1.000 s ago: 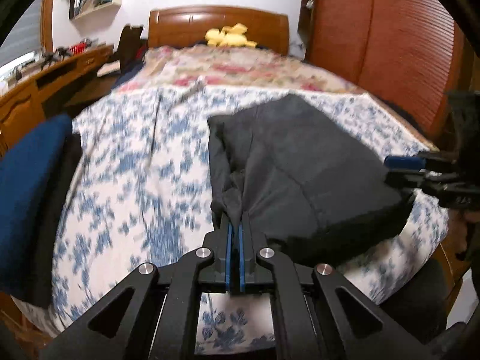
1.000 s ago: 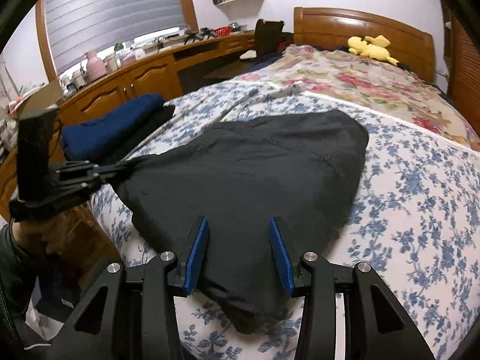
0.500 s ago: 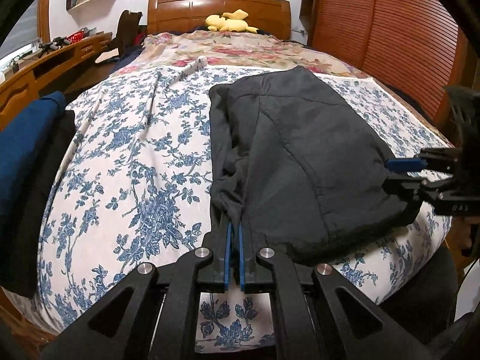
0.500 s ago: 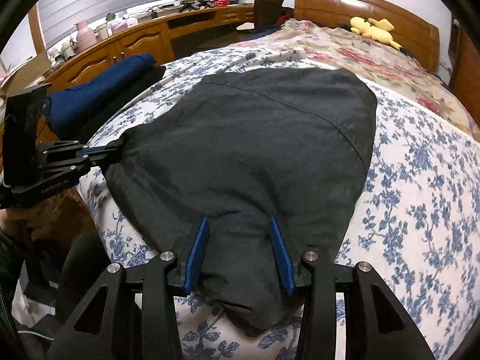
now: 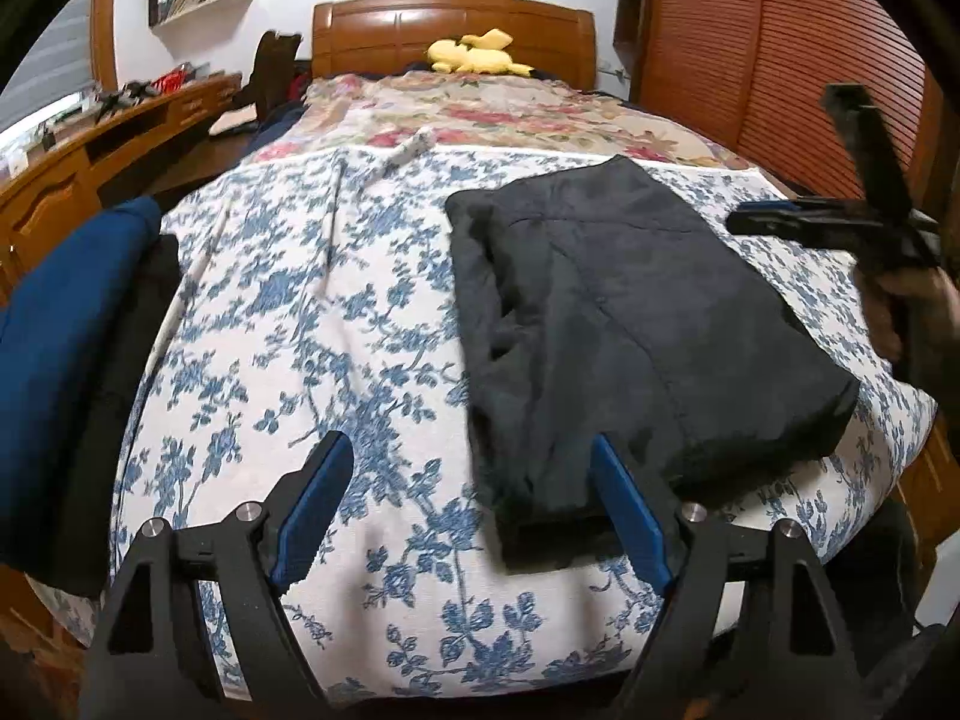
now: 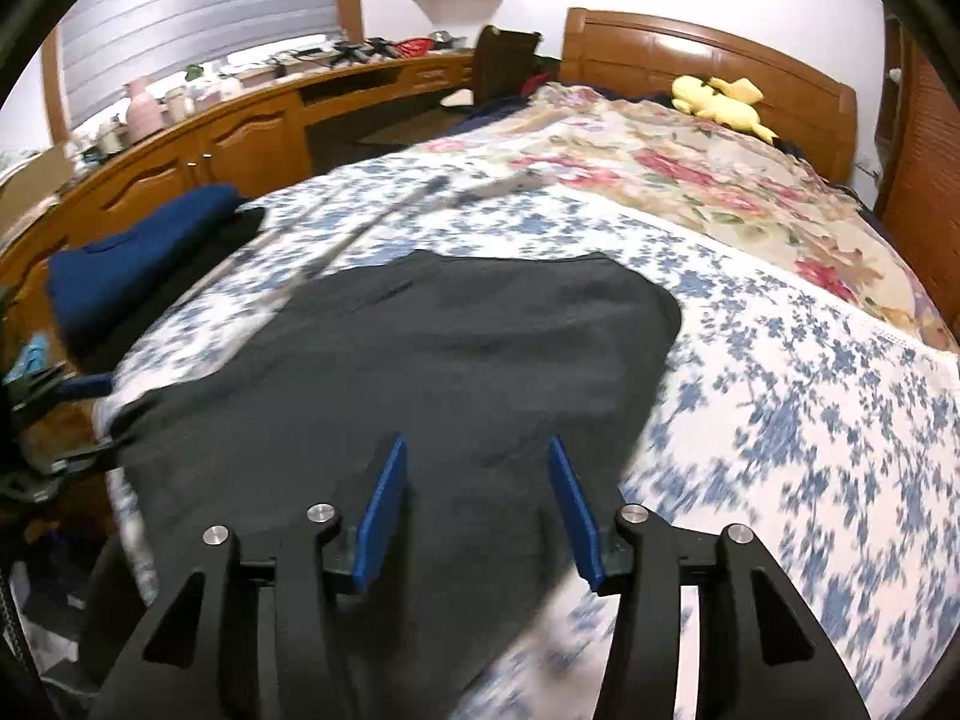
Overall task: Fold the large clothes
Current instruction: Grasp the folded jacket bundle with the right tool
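Far left, at the bed's edge: blue folded pile, untouched, well apart from the work.

My left gripper: jaws have just been opening and now stand wide. Near corner of the dark garment lies between the blue pads, not pinched.

Dark garment lies folded into a thick rectangle on the blue-flowered bedspread, toward the right side of the bed, near its foot.

My right gripper: jaws have just been opening, about half wide, nothing pinched; garment lies flat below them.

Step, as I judge it: release after a fold. Next calls for either a fresh grip on one short edge for a further fold, or a lift with both tools toward the pile.
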`<state>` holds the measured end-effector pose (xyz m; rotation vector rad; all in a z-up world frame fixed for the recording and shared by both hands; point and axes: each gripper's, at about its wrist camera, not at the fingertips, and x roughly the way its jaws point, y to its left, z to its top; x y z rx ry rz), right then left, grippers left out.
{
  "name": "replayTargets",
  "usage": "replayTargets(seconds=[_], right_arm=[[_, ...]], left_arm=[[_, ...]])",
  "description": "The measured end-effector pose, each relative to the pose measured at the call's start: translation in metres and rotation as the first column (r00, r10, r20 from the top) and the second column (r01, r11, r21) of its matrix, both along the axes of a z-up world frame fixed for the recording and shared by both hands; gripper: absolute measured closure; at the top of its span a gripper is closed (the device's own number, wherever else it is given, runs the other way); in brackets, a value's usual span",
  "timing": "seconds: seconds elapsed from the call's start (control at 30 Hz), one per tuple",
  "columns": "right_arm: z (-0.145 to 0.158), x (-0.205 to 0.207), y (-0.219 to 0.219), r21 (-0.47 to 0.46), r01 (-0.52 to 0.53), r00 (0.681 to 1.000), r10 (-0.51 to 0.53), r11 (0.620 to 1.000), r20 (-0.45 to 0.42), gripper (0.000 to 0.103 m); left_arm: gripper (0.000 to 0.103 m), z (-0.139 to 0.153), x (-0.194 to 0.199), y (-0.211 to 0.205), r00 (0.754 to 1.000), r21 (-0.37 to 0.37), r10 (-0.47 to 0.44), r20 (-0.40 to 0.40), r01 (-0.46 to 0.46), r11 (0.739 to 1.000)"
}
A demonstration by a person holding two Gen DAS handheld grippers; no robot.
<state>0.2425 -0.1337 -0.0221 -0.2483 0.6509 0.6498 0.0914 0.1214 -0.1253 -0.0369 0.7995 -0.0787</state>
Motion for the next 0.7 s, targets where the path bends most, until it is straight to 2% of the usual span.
replayTargets(seconds=[0.17, 0.23, 0.4, 0.53, 0.67, 0.7], right_arm=[[-0.017, 0.059, 0.007, -0.018, 0.061, 0.997, -0.062, 0.998, -0.046, 0.038], [-0.025, 0.082, 0.011, -0.024, 0.088, 0.993, -0.09, 0.996, -0.075, 0.031], [-0.036, 0.132, 0.018, 0.029, 0.135, 0.974, -0.127, 0.99, -0.187, 0.014], [-0.055, 0.16, 0.022, 0.082, 0.133, 0.932, -0.096, 0.988, -0.349, 0.013], [-0.073, 0.173, 0.027, 0.136, 0.119, 0.897, -0.048, 0.984, -0.44, 0.014], [-0.073, 0.172, 0.027, 0.16, 0.1, 0.898, -0.02, 0.982, -0.44, 0.025]], left_arm=[[0.021, -0.008, 0.001, 0.009, 0.999, -0.002, 0.027, -0.027, -0.028, 1.0], [0.021, -0.009, 0.001, 0.012, 0.999, -0.015, 0.031, -0.03, -0.031, 0.999], [0.021, -0.009, 0.001, 0.012, 0.999, -0.009, 0.024, -0.027, -0.025, 1.0], [0.021, -0.006, 0.003, 0.011, 1.0, -0.002, 0.019, -0.023, -0.019, 1.0], [0.021, -0.006, 0.004, 0.01, 1.0, 0.003, 0.019, -0.025, -0.019, 1.0], [0.021, -0.007, 0.004, 0.01, 0.999, 0.003, 0.02, -0.026, -0.02, 1.0]])
